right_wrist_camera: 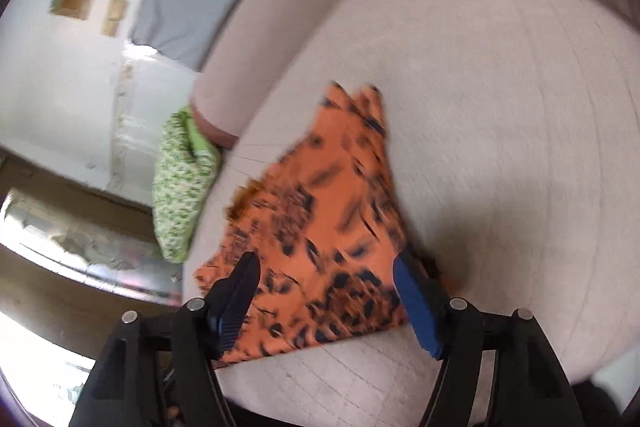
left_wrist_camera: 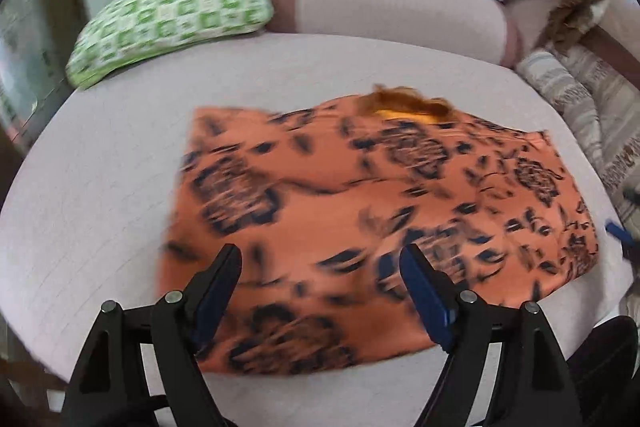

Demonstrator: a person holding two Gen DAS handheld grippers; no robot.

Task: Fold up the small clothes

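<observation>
Count: one orange patterned garment on the bed. One green checked pillow beyond the garment. Two grippers: left gripper, right gripper.

The left gripper is built from matte black plastic arms with triangular cut-outs, joined by round silver pivot pins. Its two fingers are faced with blue pads, ribbing being seen on the inner side. The right gripper is made the same way: black angular arms, silver pins at the joints, and tapered fingers lined with blue pads, fine ridges being visible on the left-hand one. Both views are blurred.
</observation>
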